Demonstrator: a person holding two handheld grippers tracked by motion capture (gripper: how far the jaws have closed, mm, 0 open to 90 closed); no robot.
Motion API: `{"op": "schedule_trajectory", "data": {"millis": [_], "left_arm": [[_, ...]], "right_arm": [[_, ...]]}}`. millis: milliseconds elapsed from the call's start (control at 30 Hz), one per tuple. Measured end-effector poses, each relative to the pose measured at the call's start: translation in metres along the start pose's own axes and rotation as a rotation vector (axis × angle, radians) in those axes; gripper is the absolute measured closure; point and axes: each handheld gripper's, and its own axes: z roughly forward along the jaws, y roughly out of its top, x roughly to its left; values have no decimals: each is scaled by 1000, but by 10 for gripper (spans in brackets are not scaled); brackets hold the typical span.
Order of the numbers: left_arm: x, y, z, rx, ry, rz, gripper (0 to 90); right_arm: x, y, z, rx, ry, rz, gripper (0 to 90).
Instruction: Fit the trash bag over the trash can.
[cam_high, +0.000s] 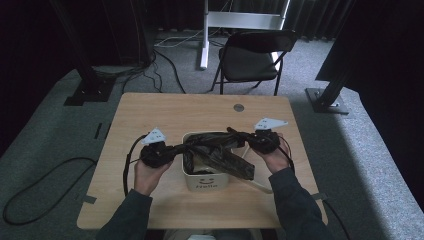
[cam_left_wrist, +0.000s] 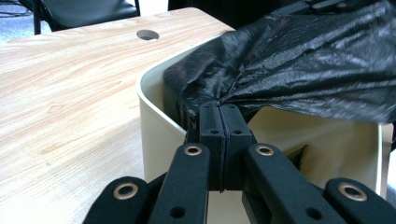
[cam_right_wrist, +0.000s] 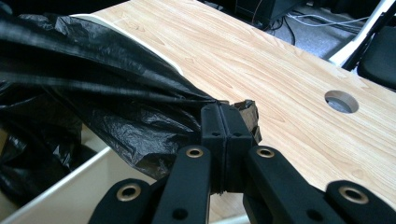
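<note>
1. The cream bin (cam_high: 200, 181) stands at the middle of the surface (cam_high: 150, 107), between the two hands, and blocks any straight pass from one side to the other.
2. The black bag (cam_high: 220, 152) stretches across the bin's mouth and covers most of the opening.
3. Bare surface lies beyond the bin, up to the round hole (cam_high: 238, 107), and to its left.
4. A folding chair (cam_high: 252, 55) stands past the far edge.

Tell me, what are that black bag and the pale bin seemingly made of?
The black bag looks like thin plastic film: glossy, finely crinkled, gathered into pleats. The pale bin seems to be smooth, matt cream plastic with a rounded rim, though painted metal is possible.
</note>
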Motion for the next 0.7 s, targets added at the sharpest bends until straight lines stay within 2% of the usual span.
{"op": "schedule_trajectory", "data": {"millis": [133,233,400,567,700], "left_arm": [[5,-2,-4,-10,-1,-21,897],[7,-3,-6,-11,3,-21,897],[11,-7,-8,-15,-5,-40,897],[16,-10,-8,-9,-5,-66,892],[15,-10,-8,-10,-12,-66,841]], "right_arm": [[2,-5,-12,-8,-12,-16,900],[5,-9,-19,-13,-12,-29,900],[11,-12,-26,-22,-11,-43,899],[21,-15,-28,-32,29,-61,899],[32,-18,-26,-24,55,-90,897]]}}
